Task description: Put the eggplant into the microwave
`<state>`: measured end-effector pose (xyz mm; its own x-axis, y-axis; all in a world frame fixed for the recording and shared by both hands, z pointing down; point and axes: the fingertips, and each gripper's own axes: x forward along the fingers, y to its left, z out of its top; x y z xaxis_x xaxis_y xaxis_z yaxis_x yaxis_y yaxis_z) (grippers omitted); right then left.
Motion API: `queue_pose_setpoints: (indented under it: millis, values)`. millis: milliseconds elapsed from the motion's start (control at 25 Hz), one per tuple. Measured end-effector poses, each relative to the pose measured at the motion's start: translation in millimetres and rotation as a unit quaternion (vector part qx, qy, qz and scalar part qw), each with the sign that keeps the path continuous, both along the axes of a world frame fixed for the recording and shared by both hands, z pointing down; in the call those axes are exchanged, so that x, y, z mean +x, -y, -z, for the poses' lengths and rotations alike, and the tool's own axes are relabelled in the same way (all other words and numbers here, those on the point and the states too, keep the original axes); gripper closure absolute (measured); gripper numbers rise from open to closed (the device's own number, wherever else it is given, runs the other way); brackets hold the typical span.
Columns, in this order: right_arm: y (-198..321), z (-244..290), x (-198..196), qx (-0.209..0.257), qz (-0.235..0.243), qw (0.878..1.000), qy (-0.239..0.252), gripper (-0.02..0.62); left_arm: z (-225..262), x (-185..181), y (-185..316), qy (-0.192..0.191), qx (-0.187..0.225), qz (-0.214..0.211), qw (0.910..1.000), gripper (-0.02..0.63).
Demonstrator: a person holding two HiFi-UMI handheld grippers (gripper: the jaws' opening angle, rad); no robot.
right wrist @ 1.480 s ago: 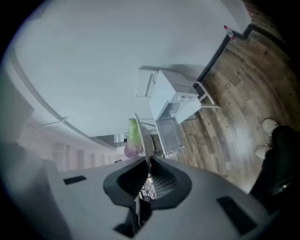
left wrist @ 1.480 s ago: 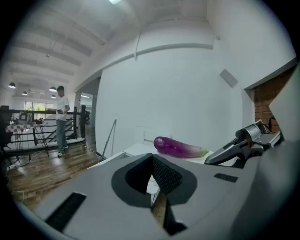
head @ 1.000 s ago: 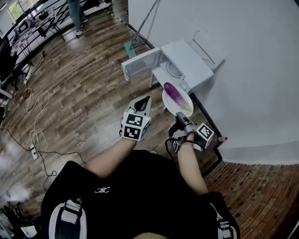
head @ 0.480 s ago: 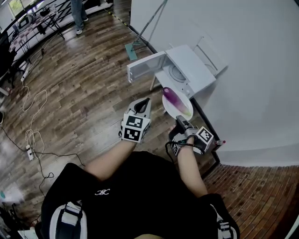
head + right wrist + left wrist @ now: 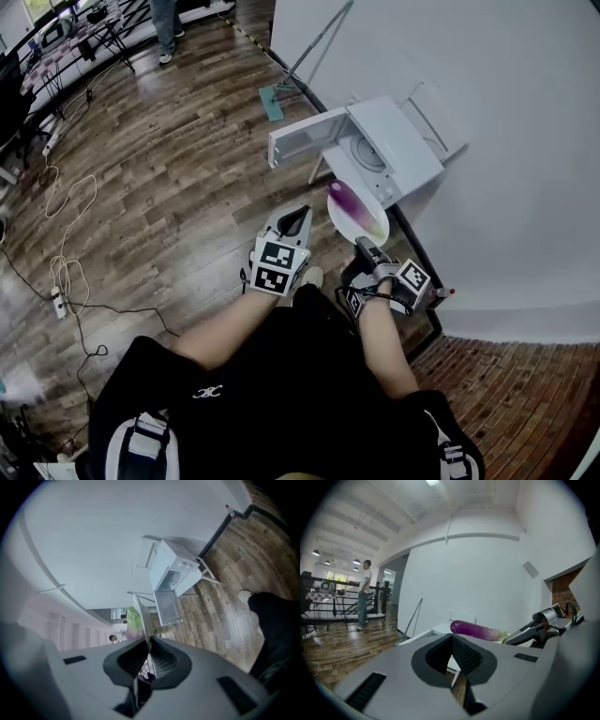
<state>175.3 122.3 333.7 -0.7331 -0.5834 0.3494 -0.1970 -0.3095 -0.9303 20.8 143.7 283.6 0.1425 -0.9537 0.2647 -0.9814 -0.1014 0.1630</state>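
A purple eggplant (image 5: 345,197) with a green stem end lies on a white plate (image 5: 361,220). My right gripper (image 5: 364,246) is shut on the plate's near rim and holds it just in front of the white microwave (image 5: 398,155). The microwave's door (image 5: 305,138) hangs open to the left. In the right gripper view the plate (image 5: 143,618) stands edge-on between the jaws, with the microwave (image 5: 171,576) beyond. My left gripper (image 5: 289,223) is shut on nothing, left of the plate. Its own view shows the eggplant (image 5: 476,630) just ahead.
A mop (image 5: 305,61) leans on the white wall behind the microwave. A black pipe (image 5: 417,258) runs along the wall's base at the right. Cables (image 5: 70,234) lie on the wooden floor at the left. A person (image 5: 169,28) stands far back by tables.
Both grippers and the plate have been carried a little forward toward the microwave. A shoe now shows under the left gripper. Neither grip has changed.
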Motion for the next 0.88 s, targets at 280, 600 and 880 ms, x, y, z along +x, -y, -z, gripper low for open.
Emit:
queue_pose_setpoints:
  millis: [280,600,880]
  values:
    - [39.1,-7.4,-22.8,-0.002,0.012,1.000,0.005,0.566,-10.9,-21.7,27.9,0.002,-0.008,0.008,0.9999,0.606]
    - [118.1,-6.2,-41.4,0.018,0.038,0.999,0.007,0.566,-10.8,-49.5,99.0,0.007,-0.017,0.028,0.9994,0.606]
    - [223.8,-15.2,-32.3,0.010,0.037,0.999,0.011,0.566,-19.1,-41.7,205.9,0.008,-0.034,0.024,0.9991,0.606]
